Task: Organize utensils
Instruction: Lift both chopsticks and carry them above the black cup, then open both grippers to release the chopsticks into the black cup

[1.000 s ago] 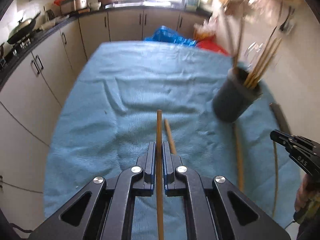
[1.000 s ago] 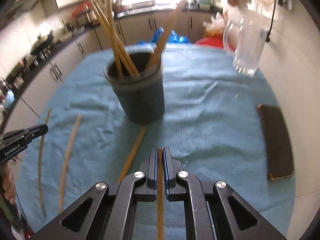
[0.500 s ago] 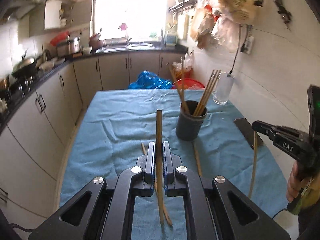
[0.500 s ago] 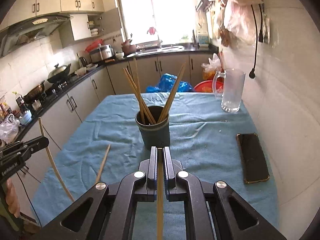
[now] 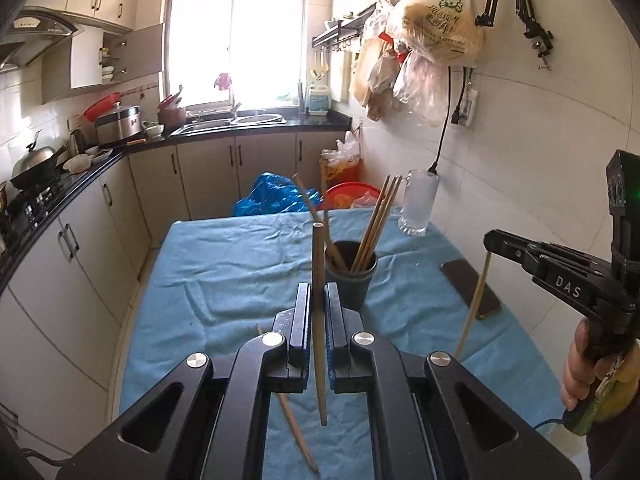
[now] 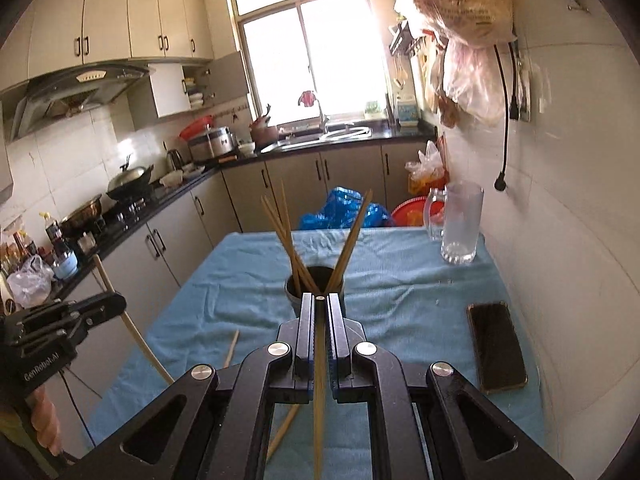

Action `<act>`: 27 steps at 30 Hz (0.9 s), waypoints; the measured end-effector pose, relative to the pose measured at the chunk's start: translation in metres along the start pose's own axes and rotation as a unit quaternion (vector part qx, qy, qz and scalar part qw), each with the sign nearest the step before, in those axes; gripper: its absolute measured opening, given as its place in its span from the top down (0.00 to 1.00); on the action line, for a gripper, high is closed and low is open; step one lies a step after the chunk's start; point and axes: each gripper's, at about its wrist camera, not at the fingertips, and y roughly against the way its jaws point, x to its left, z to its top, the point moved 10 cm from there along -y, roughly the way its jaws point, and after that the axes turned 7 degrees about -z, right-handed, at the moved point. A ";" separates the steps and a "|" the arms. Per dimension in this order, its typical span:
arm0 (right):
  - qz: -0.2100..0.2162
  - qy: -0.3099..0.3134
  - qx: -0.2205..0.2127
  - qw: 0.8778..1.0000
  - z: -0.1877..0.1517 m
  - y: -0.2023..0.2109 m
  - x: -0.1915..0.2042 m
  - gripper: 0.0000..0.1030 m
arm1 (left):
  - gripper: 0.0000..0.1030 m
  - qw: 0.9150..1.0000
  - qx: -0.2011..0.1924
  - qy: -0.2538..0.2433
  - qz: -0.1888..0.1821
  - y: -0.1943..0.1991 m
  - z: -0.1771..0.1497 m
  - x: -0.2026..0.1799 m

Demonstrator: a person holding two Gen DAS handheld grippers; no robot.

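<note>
Left gripper: jaws clamped on a single wooden chopstick, which stands nearly upright between them, its tip above the fingers and its tail hanging below over the table.

Right gripper: likewise closed on its own chopstick, seen almost end-on, the long tail trailing down between the arms of the tool; a hand grips the handle.

Holder: a dark cup near the middle of the table, already bristling with chopsticks that fan out to both sides.

Strays: two loose chopsticks lie on the cloth in front of the cup, not yet gathered.

Stage, as judged: both sticks are lifted and appear bound for the cup.

Risk: each stick is pinched at one point only, so it may pivot or slip when its end meets the rim or the leaning sticks inside. A sideways knock could tip the cup. Two grippers converging on one small mouth may also clash.

Surface: a wrinkled blue cloth covers the table; its folds could snag a dropped stick. A dark phone lies near the wall edge and a glass mug stands at the far corner.

Room: a narrow kitchen, sunlit window over the sink, cabinets and stove on the left, plastic bags hung on the tiled right wall.
</note>
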 end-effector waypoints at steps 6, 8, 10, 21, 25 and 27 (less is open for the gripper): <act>-0.003 -0.013 -0.036 0.999 0.054 -0.005 -0.001 0.95 | 0.94 1.000 -0.020 -0.006 -0.007 -0.016 0.051 -0.007; -0.004 -0.017 -0.050 0.999 0.076 -0.008 0.001 0.95 | 0.94 1.000 -0.025 -0.003 -0.008 -0.024 0.067 -0.007; -0.005 -0.026 -0.062 0.998 0.098 -0.012 0.000 0.95 | 0.94 0.999 -0.034 0.006 -0.012 -0.034 0.090 -0.007; -0.014 -0.079 -0.097 0.992 0.169 -0.071 -0.011 0.94 | 0.94 0.999 -0.034 0.004 0.000 -0.120 0.153 -0.006; -0.026 -0.086 -0.077 0.993 0.160 -0.107 -0.020 0.94 | 0.94 1.000 0.004 0.019 -0.004 -0.165 0.139 0.001; -0.026 -0.089 -0.060 0.994 0.150 -0.123 -0.023 0.94 | 0.94 0.999 0.020 0.029 -0.007 -0.179 0.131 0.007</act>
